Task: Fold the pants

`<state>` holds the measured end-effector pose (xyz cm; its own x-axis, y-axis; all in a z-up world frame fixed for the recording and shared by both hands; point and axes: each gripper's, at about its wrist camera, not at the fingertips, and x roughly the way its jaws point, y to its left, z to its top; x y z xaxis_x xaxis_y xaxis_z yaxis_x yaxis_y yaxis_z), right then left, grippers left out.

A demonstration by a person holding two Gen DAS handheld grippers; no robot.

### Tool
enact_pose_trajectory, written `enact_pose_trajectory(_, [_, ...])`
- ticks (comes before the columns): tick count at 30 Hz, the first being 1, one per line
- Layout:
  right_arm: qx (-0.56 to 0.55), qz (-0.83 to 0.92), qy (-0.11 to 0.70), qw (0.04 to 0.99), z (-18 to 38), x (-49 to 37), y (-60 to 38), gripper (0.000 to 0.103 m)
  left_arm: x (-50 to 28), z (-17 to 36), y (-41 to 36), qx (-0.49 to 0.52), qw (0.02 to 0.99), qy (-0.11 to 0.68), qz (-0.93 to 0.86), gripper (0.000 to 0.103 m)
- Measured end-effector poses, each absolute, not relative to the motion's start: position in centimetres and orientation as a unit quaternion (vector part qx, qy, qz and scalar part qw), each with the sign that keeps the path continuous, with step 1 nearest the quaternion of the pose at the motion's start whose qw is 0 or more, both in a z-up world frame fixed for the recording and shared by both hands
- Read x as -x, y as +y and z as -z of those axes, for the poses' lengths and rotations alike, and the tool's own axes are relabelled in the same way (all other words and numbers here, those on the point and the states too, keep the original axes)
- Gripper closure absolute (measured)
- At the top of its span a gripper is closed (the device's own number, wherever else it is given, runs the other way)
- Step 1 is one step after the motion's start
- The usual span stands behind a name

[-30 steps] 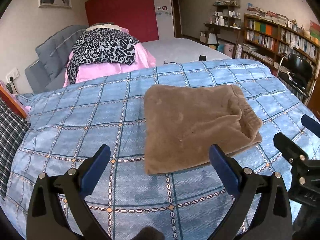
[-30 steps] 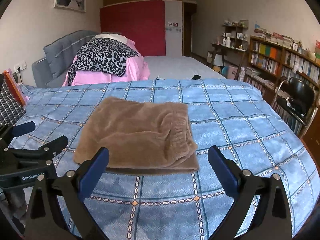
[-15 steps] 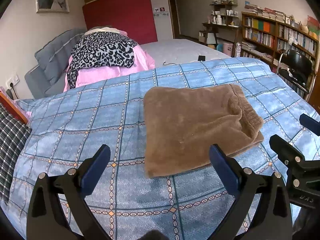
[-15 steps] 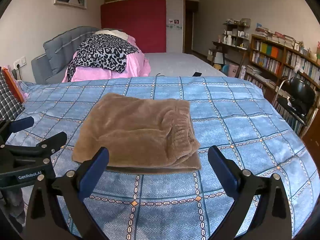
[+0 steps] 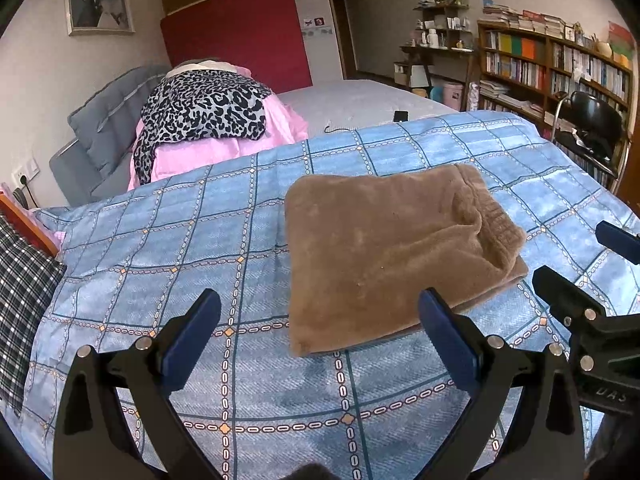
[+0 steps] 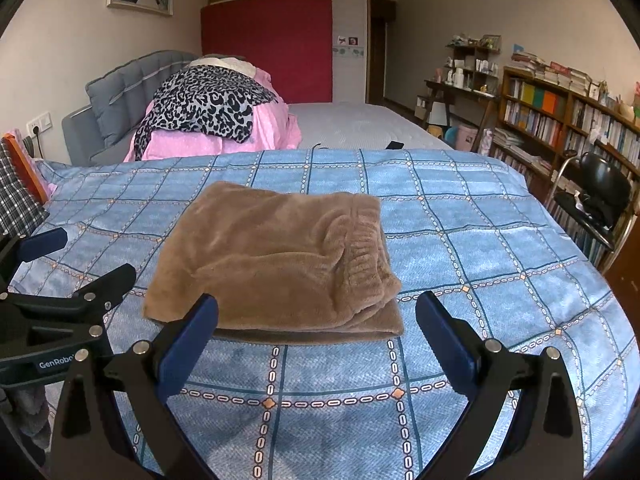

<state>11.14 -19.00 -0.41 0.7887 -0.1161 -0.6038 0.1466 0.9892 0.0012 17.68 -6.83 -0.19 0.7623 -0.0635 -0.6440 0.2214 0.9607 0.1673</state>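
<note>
The brown fleece pants (image 5: 392, 248) lie folded into a compact rectangle on the blue checked bedspread (image 5: 200, 240), waistband to the right. They also show in the right wrist view (image 6: 276, 264). My left gripper (image 5: 320, 320) is open and empty, held above the bedspread just short of the pants' near left corner. My right gripper (image 6: 316, 328) is open and empty, just short of the pants' near edge. The right gripper also shows at the right edge of the left wrist view (image 5: 592, 264), and the left gripper at the left edge of the right wrist view (image 6: 76, 260).
A pink bedding pile with a leopard-print cloth (image 6: 208, 108) sits at the bed's head by a grey headboard (image 6: 120, 88). A plaid cloth (image 5: 24, 300) lies at the left. Bookshelves (image 6: 560, 120) and a black chair (image 6: 600, 192) stand to the right.
Both grippers have drawn back and risen slightly from the folded pants, staying open. The pants have not moved.
</note>
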Motion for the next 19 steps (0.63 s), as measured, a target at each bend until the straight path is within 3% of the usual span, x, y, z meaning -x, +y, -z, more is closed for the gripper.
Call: enact_pose_trajectory(19, [-0.025,0.07,0.322,0.944,0.86,-11.08,-18.78,0.005,-17.99,0.77,-6.27,-0.109,0.927,0.35,0.077,0.003])
